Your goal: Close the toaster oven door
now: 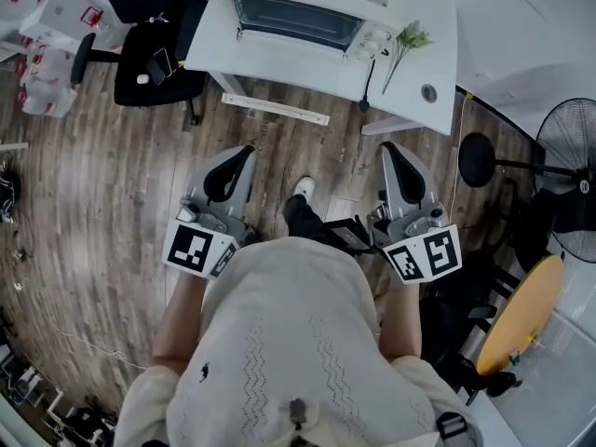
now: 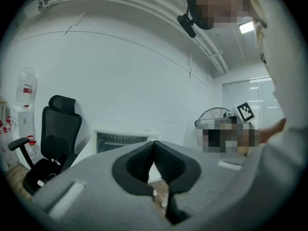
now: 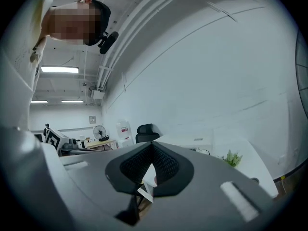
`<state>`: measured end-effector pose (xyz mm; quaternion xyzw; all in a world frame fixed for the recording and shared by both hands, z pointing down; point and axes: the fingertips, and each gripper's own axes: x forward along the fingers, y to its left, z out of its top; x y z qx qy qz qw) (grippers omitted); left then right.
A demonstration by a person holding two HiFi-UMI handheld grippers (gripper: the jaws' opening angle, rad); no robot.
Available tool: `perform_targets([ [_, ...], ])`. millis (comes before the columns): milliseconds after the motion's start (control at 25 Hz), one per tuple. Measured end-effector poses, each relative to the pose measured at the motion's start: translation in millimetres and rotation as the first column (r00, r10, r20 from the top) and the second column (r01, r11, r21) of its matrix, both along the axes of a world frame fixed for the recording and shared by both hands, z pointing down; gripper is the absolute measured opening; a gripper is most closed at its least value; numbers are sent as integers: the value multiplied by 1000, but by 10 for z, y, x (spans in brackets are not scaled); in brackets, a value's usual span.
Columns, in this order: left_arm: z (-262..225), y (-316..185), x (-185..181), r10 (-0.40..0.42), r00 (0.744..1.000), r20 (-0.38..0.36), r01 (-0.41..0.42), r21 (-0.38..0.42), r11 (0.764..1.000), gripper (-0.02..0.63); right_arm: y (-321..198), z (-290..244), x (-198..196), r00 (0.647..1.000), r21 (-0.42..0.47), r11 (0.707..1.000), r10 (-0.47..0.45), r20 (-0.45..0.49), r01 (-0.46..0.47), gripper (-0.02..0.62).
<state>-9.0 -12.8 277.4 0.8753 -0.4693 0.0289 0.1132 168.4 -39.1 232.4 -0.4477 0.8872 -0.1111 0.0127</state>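
Both tongs are clamped shut with nothing in them. The left gripper [image 2: 154, 142] has its two black, waffle-textured pads meeting at the tips, and the right gripper [image 3: 153, 143] is pinched together the same way, both empty. They're chunky things: smooth matte grey shells that taper to rounded black noses, each with a cube of black-and-white square markers at the back end. The person has one in each hand at about waist height, noses pointing out over the floor [image 1: 93, 203], which is grey-brown wood-grain plank. A white shoe [image 1: 303, 189] pokes out between the two tools. The toaster oven [image 1: 296, 19] is well ahead of both tips, nowhere near being touched. It's a boxy white unit with a dark glass front and a couple of round pale knobs at its right side, sitting on a glossy white table [image 1: 438, 45]. I honestly can't tell from here whether the door is up or down. Just right of the oven lies a little green leafy sprig [image 1: 410, 37]. A black mesh-back office chair [image 1: 149, 63] stands off to the left, and a black wire-cage fan [image 1: 573, 175] and a round yellowish tabletop [image 1: 521, 315] are over on the right.
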Motion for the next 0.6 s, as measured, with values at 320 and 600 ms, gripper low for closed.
perform_targets([
  [320,232,-422,155,-92,992,-91,86,-75,993,5,-375,82,310,999,3,999,-44,-3,44,9],
  [600,437,-630,211,-100,990,-95,91,-96,991,5,-571,197,413,1000,-11,1000,-29,-9,29,9],
])
